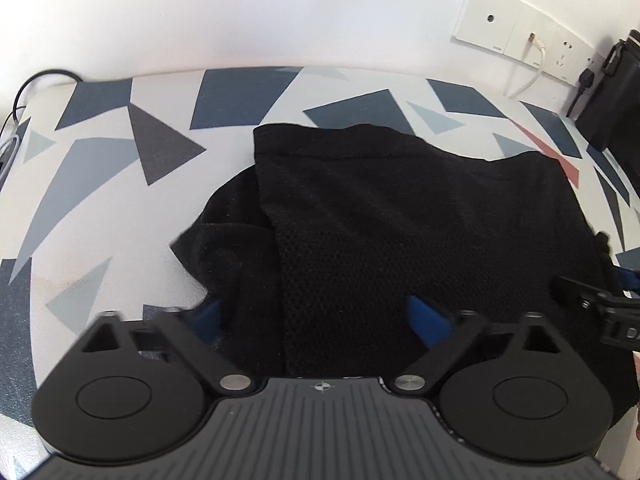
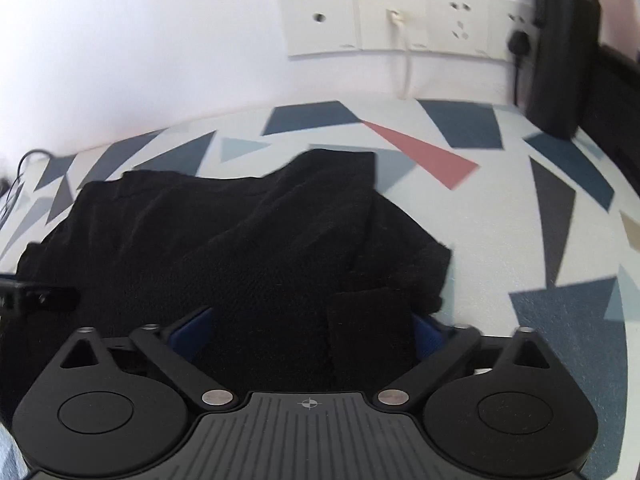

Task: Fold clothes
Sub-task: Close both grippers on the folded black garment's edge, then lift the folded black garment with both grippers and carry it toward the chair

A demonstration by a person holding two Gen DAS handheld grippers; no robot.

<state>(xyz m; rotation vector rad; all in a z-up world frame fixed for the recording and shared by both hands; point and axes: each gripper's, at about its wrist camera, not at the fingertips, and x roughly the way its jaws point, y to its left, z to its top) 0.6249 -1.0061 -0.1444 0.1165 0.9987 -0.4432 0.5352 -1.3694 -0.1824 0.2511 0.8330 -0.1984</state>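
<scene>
Folding partly done: black garment lies doubled ahead of your left gripper and right gripper; both jaws wide, near hem between them ungripped.

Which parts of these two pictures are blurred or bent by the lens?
Left wrist view: the table edge curves from fisheye distortion; the left gripper looks smeared. Right wrist view: the wall sockets bow, the black garment shows soft edges, and corners darken.

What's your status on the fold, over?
Left gripper and right gripper both jaws apart, straddling the near edge, no pinch visible. Black garment partly folded on the patterned table, sleeve sticking out left. Nothing in the way.
</scene>
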